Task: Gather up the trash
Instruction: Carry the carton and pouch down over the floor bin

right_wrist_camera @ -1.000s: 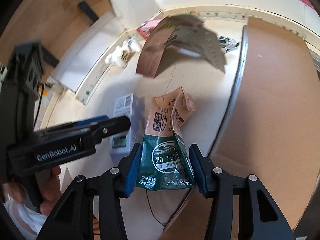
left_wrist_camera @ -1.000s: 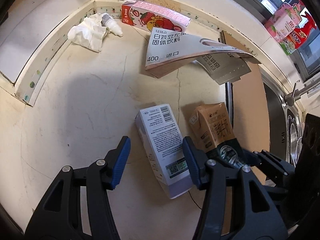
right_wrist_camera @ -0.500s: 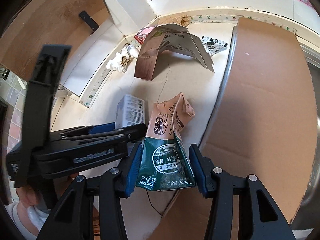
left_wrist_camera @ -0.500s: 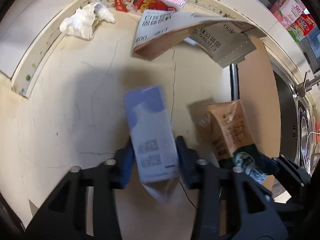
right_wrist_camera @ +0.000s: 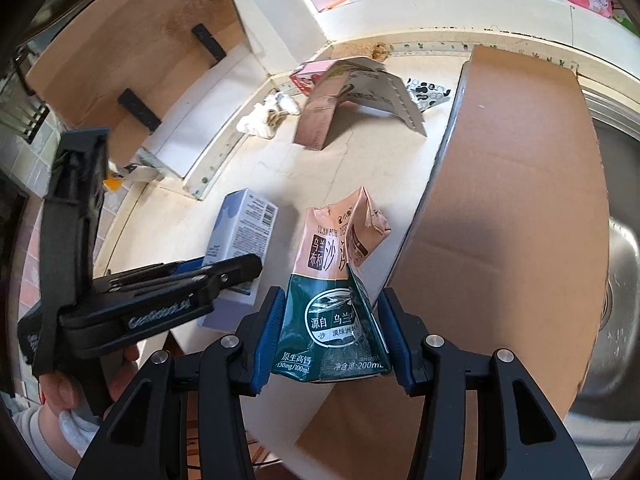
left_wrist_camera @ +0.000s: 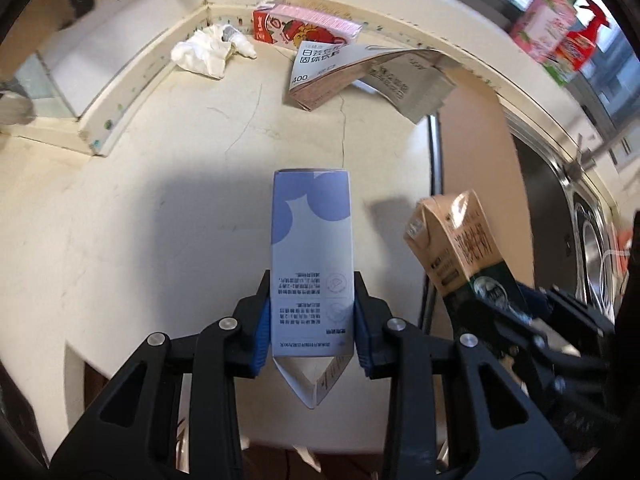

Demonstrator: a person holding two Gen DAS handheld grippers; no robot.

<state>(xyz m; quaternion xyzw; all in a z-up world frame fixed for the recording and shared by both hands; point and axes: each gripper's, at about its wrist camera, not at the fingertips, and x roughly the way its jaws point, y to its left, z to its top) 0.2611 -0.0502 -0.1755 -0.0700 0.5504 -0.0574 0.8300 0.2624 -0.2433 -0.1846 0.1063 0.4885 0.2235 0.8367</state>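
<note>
Having just clamped my left gripper on the pale-blue cardboard box, lifted off the cream bench, my right gripper holds the crumpled green-and-tan carton: both ready for binning.

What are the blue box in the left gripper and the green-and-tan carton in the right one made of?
Blue box: thin matte printed cardboard, judging by its open end flaps. Green-and-tan carton: probably coated drink-carton paperboard, slightly glossy, creased and crumpled.

Two held cartons, one crumpled tissue, one cardboard sheet.
</note>
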